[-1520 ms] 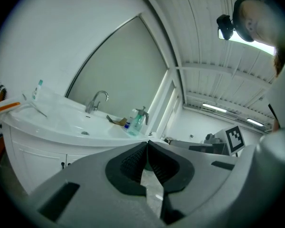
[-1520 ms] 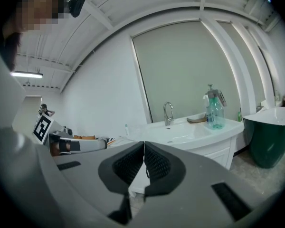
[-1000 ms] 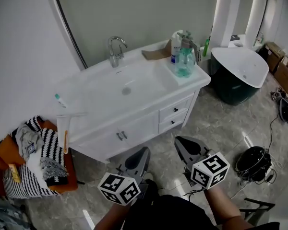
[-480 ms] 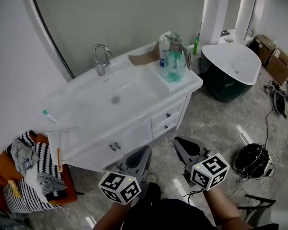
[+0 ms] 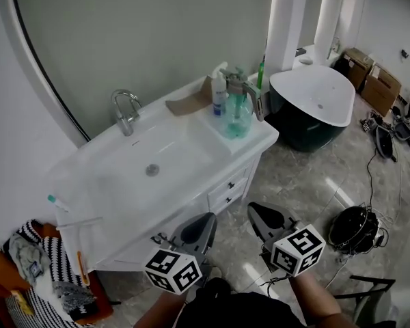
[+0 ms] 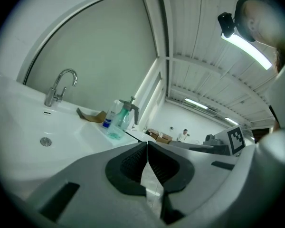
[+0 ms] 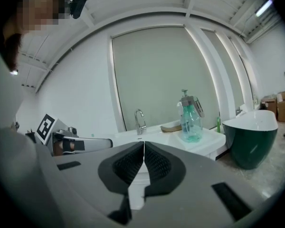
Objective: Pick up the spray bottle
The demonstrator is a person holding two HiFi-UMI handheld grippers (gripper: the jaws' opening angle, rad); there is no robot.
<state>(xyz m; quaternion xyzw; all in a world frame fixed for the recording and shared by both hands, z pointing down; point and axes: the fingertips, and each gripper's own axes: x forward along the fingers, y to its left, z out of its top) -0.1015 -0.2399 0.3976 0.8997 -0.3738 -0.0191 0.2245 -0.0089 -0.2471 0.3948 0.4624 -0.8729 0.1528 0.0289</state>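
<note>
**Both jaws closed, bottle ahead**

Your left gripper [image 5: 199, 224] and right gripper [image 5: 263, 217] have jaws pressed together, holding nothing. The spray bottle [image 5: 238, 108] stands upright on the bench [image 5: 256, 137], well ahead of both jaws, just beside a white bottle [image 5: 219, 94]

spray bottle [image 5: 237, 112]: translucent teal plastic. faucet [image 5: 125, 111]: polished chrome metal. vanity top [image 5: 96, 162]: smooth glossy white. floor [image 5: 307, 176]: glossy marble-look tile. Far-right tub [image 5: 314, 101]: glossy.
</note>
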